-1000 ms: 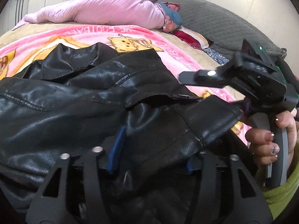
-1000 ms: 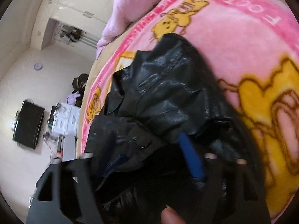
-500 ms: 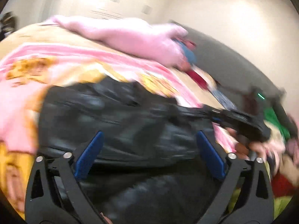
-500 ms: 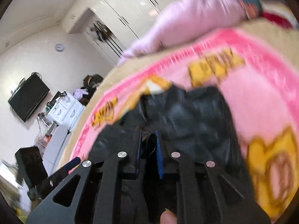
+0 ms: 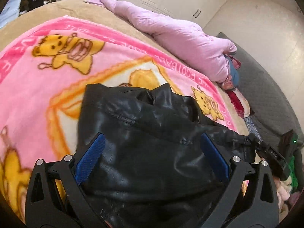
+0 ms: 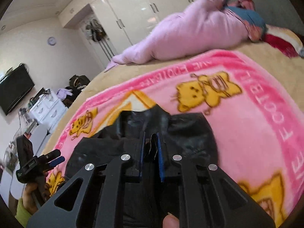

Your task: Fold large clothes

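Note:
A black leather jacket (image 5: 148, 144) lies bunched on a pink cartoon blanket (image 5: 47, 72) on the bed. My left gripper (image 5: 152, 148) is open, its blue pads wide apart above the jacket. My right gripper (image 6: 151, 148) is shut on a fold of the jacket (image 6: 190, 133), pinched between its blue pads. The right gripper also shows at the right edge of the left wrist view (image 5: 269, 152), at the jacket's edge. The left gripper also shows at the lower left of the right wrist view (image 6: 43, 161).
A lilac padded coat (image 5: 180, 38) lies along the far side of the bed, with blue and red clothes (image 5: 233, 76) beside it. A grey quilt (image 5: 266, 95) is on the right. White wardrobes (image 6: 133, 13), a TV (image 6: 15, 89) and a white drawer unit (image 6: 47, 110) stand beyond.
My left gripper has let go of the jacket and opened wide. My right gripper has closed on a fold of the jacket. Both views have swung up over the bed.

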Demonstrator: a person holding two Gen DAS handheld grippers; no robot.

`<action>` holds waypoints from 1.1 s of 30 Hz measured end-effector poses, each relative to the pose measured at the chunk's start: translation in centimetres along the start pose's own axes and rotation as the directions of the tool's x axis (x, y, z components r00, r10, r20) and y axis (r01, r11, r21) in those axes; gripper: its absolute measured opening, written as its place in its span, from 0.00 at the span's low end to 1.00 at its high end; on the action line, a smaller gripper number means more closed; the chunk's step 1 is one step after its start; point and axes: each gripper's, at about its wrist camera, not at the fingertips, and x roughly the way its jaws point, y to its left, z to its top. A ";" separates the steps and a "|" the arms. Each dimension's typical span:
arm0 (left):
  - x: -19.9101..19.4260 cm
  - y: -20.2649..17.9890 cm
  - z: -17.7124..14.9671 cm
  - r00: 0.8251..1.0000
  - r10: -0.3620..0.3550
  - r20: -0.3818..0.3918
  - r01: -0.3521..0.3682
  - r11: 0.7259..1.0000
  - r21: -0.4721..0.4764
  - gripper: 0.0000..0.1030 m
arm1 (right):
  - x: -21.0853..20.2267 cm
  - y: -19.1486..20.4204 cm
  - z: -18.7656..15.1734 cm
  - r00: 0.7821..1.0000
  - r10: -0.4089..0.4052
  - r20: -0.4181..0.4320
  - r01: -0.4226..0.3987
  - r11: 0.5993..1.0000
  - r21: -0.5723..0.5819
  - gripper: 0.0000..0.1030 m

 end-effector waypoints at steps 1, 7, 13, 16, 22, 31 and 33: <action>0.9 -0.2 0.2 1.000 0.025 -0.011 -0.024 0.999 0.027 0.76 | -0.1 -0.4 -0.2 1.000 -0.015 0.008 0.015 1.000 0.011 0.07; 5.7 0.1 -1.6 0.983 0.135 -0.125 -0.121 0.986 0.112 0.51 | 0.4 -1.4 -0.9 0.996 -0.091 -0.019 0.091 0.995 0.047 0.10; 6.2 0.0 -2.8 0.980 0.167 -0.105 -0.146 0.972 0.183 0.52 | -0.3 0.9 -1.5 0.963 -0.261 0.064 0.264 0.963 -0.056 0.11; 6.4 -0.2 -3.2 0.979 0.177 -0.099 -0.153 0.965 0.212 0.53 | 1.1 2.6 -1.9 0.960 -0.273 0.057 0.279 0.951 -0.133 0.14; 6.3 -0.8 -3.7 0.979 0.181 -0.090 -0.155 0.958 0.240 0.55 | 5.6 5.7 -2.9 0.975 -0.212 -0.064 0.195 0.960 -0.199 0.24; 6.1 -0.5 -3.8 0.987 0.131 -0.088 -0.109 0.970 0.218 0.57 | 9.0 2.2 -5.5 0.920 -0.303 -0.248 0.255 0.944 -0.210 0.25; 6.2 -0.3 -3.7 0.988 0.122 -0.092 -0.101 0.973 0.209 0.57 | 9.1 1.8 -5.6 0.922 -0.293 -0.253 0.249 0.949 -0.193 0.25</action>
